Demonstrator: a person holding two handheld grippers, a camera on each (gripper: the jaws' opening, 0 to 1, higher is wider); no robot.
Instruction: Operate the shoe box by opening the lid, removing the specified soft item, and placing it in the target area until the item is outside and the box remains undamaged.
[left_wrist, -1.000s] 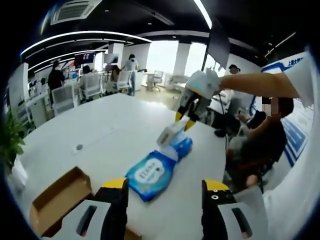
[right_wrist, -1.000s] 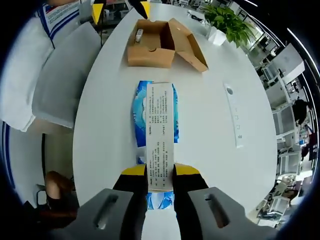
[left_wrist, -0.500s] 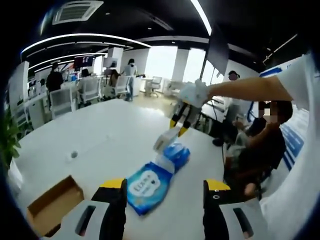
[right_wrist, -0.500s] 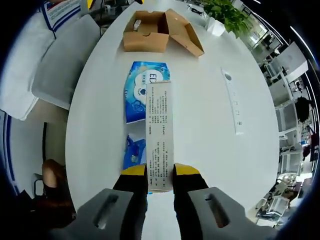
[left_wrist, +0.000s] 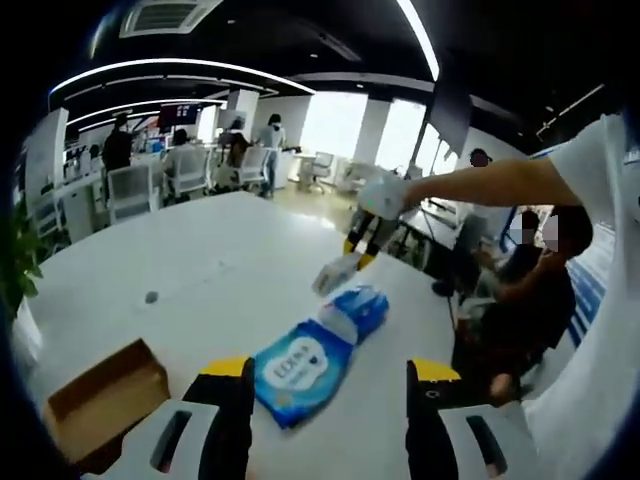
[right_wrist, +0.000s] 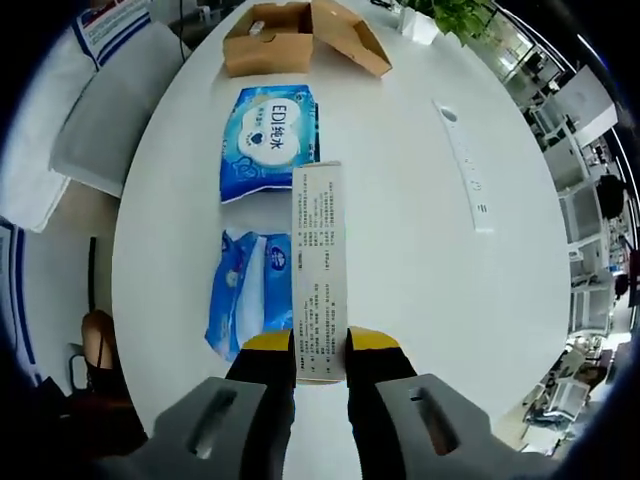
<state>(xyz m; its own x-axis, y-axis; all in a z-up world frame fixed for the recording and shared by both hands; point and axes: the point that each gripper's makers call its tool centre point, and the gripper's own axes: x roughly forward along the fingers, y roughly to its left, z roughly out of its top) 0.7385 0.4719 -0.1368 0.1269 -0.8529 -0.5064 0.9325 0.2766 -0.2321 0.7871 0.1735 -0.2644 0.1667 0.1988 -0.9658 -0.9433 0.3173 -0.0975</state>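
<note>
Right gripper (right_wrist: 320, 342) has lifted the white pack (right_wrist: 320, 268) higher off both blue packs (right_wrist: 268, 140); left gripper (left_wrist: 325, 375) wide, empty.

Left gripper view: sits low near white table (left_wrist: 190, 270), looks along it past blue wipes pack (left_wrist: 300, 362) toward far office windows. Brown box (left_wrist: 95, 392) near, at lower left. Right gripper view: high above white table (right_wrist: 390, 200), looks down. Brown box (right_wrist: 268, 38) at far top. Both views share table, blue wipes pack (right_wrist: 268, 140), box.
</note>
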